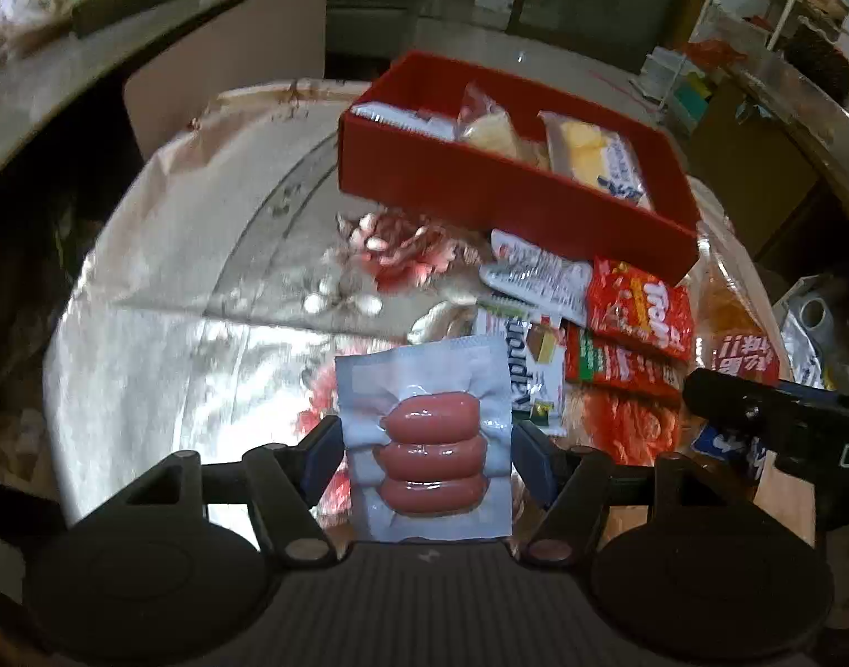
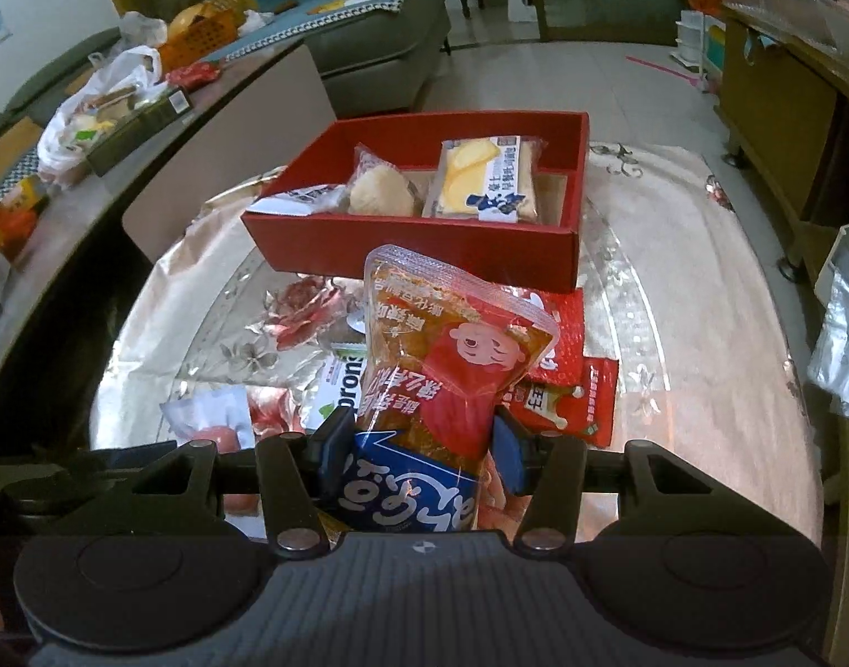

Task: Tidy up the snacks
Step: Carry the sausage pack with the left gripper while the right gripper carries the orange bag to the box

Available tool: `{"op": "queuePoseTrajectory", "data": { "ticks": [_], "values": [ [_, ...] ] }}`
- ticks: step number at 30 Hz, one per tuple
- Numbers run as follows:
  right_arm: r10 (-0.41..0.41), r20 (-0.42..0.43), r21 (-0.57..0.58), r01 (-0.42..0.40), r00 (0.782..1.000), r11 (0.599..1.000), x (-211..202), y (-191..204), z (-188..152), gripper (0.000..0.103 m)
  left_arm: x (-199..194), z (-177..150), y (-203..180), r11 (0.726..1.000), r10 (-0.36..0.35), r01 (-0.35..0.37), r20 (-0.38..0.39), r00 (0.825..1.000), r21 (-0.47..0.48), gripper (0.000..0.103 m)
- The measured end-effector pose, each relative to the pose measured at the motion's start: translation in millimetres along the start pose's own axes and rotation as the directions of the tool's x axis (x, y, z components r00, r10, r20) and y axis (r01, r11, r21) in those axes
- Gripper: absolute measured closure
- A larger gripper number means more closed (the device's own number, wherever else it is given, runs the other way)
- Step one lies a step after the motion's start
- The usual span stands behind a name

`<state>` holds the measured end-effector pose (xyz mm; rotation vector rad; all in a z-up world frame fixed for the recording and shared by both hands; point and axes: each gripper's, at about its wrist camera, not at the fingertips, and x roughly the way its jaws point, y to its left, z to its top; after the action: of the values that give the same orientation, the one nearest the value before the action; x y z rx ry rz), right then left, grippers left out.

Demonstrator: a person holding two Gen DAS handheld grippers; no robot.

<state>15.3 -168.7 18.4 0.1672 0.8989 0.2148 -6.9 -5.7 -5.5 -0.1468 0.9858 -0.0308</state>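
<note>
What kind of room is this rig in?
Likely a home living room: a grey sofa, a round table with a floral cloth, and a wooden cabinet along the wall.

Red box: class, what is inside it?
The red box holds a yellow cake packet, a pale round bun and a white packet. Anything beneath them is covered.

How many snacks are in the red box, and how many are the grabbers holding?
In the red box: 3 (white packet, round bun, yellow cake pack)
In grippers: 2 (sausage pack, orange pouch)
Total: 5
</note>
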Motion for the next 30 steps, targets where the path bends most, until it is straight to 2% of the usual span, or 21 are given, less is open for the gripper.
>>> {"op": "queuePoseTrajectory", "data": {
  "ticks": [6,30],
  "values": [
    [-0.008,0.006,-0.009,0.008,1.0,1.0,2,4,3,0.043,-4,4,-5,0.999,0.007,-0.008,0.037,0.999,0.032,0.044],
    [-0.034,-0.031,-0.047,0.033,0.999,0.998,13,9,-4,0.043,-10,2,-10,0.997,0.019,-0.025,0.079,0.997,0.069,0.044]
  ]
}}
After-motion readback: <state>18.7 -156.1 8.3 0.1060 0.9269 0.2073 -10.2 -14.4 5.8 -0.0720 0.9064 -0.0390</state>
